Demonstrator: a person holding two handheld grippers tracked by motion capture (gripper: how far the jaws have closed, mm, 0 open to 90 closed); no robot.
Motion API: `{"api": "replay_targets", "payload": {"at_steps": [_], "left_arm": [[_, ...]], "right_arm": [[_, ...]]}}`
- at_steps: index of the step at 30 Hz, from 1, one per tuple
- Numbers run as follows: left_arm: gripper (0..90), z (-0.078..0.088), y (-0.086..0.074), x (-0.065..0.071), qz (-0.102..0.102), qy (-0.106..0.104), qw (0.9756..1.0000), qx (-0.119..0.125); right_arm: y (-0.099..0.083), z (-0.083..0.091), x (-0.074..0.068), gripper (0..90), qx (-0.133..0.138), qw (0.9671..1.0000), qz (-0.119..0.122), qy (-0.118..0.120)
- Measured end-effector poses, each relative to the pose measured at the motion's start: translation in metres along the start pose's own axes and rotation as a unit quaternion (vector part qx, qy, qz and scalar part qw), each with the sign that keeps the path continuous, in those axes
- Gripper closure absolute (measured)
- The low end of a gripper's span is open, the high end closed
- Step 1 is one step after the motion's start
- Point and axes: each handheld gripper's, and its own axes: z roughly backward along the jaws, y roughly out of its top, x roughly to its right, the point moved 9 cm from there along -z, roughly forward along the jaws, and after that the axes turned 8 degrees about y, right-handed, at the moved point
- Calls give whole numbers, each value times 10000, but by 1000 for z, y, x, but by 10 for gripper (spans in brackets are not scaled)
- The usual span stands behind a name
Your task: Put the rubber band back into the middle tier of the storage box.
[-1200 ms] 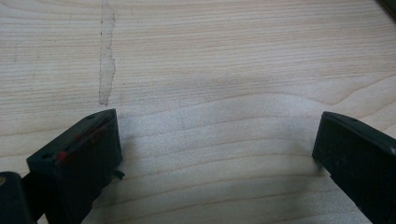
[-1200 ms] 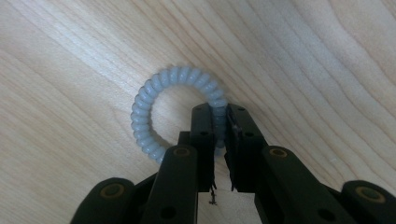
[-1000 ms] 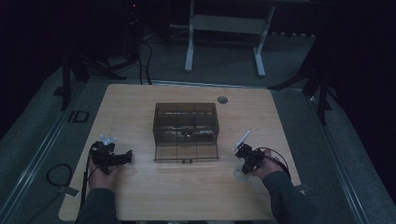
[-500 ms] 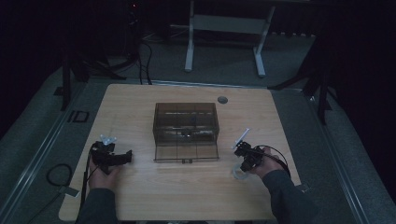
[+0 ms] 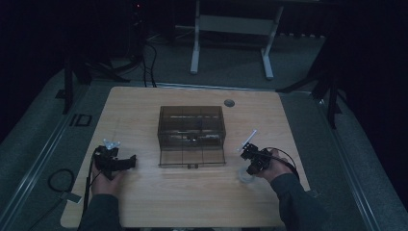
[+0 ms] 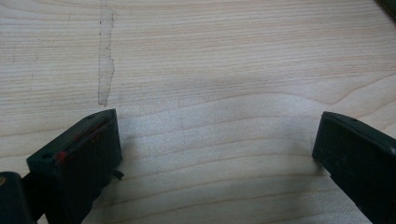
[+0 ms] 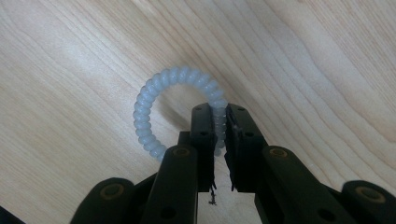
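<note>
Pale blue spiral hair tie [image 7: 175,100] pinched by right gripper [image 7: 219,122] above wooden table [image 7: 79,56].
Left gripper [image 6: 217,140] hovers released, jaws wide apart.

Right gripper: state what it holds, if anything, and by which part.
The right gripper is shut on a pale spiral hair tie, pinching one side of the coil's ring; the rest of the loop sticks out beyond the jaws above the table.

High view overlooks the table [image 5: 192,202]; both tool views face it closely.
</note>
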Motion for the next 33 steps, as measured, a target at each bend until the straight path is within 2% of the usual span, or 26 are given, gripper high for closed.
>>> {"api": "replay_targets", "payload": {"at_steps": [33], "left_arm": [[12, 0, 0, 0, -18, -10, 10000, 1]], "right_arm": [[14, 14, -12, 821, 148, 9997, 190, 16]]}}
